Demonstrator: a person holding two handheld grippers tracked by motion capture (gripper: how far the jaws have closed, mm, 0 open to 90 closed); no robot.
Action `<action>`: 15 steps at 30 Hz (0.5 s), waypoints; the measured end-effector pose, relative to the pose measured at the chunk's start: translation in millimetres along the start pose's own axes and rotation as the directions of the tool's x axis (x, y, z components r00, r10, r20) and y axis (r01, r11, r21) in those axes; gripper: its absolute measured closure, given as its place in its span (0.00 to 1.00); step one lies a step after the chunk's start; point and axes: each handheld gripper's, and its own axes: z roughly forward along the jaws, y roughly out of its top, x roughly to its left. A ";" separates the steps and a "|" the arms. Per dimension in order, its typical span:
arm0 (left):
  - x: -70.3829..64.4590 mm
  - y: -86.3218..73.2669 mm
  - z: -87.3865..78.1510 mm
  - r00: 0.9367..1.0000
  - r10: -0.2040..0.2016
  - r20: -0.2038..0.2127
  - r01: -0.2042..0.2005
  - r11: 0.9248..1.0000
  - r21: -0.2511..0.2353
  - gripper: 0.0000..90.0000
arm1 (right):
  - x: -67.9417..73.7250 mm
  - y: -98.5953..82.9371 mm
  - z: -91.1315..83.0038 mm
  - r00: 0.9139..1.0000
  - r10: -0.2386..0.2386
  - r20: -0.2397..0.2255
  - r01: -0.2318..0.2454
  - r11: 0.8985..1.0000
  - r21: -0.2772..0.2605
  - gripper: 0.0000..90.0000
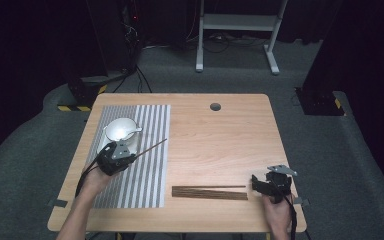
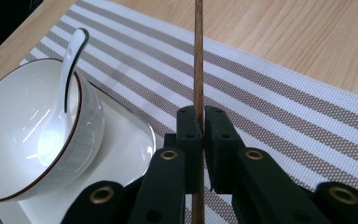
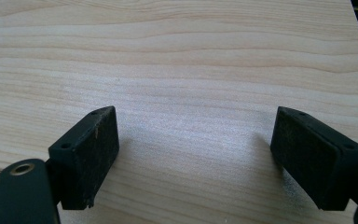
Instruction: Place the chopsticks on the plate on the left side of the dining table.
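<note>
Bare wood spreads wide across the middle and far side of the table (image 1: pixel 220 140), open for passing. On the striped mat (image 1: pixel 152 150) at the left, a bowl (image 1: pixel 120 129) with a spoon (image 2: pixel 70 60) on a white plate (image 2: pixel 121 154) blocks the way. A row of chopsticks (image 1: pixel 210 192) lies across the near edge, beside the right gripper (image 1: pixel 267 185).

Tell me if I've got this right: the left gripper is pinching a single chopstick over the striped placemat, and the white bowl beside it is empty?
Not quite. The left gripper does pinch a single chopstick over the striped placemat, but the white bowl is not empty: a white spoon rests inside it, its handle leaning on the rim. The left gripper view shows this.
</note>
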 end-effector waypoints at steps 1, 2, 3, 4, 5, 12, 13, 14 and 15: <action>0.9 -1.3 0.6 1.000 -0.003 -0.003 0.003 1.000 0.004 0.94 | 0.0 0.0 0.0 1.000 0.000 0.000 0.000 1.000 0.000 0.16; 1.6 -2.6 1.3 1.000 -0.005 -0.007 0.005 1.000 0.009 0.94 | 0.1 0.0 0.0 1.000 0.000 0.000 0.000 1.000 0.000 0.16; 2.2 -4.2 2.0 1.000 -0.010 -0.011 0.010 1.000 0.011 0.94 | 0.1 0.0 0.0 1.000 0.000 0.000 0.000 1.000 0.000 0.16; 3.3 -7.1 2.7 1.000 -0.015 -0.021 0.015 1.000 0.013 0.94 | 0.1 0.0 0.0 1.000 0.000 0.000 0.000 1.000 0.000 0.16; 3.3 -7.1 2.7 1.000 -0.015 -0.021 0.015 1.000 0.013 0.94 | 0.1 0.0 0.0 1.000 0.000 0.000 0.000 1.000 0.000 0.16; 7.3 -12.5 3.8 0.999 -0.022 -0.050 0.024 0.999 0.037 0.94 | 0.2 0.0 0.0 1.000 0.000 0.000 0.000 1.000 0.000 0.16; 7.6 -12.1 3.5 0.998 -0.015 -0.057 0.018 0.999 0.045 0.94 | 0.2 0.0 0.0 1.000 0.000 0.000 0.000 1.000 0.000 0.16; 7.9 -11.7 3.3 0.998 -0.010 -0.061 0.013 0.999 0.050 0.94 | 0.2 0.0 0.0 1.000 0.000 0.000 0.000 1.000 0.000 0.16; 8.4 -11.3 3.3 0.998 -0.006 -0.063 0.009 0.998 0.054 0.94 | 0.2 0.0 0.0 1.000 0.000 0.000 0.000 1.000 0.000 0.16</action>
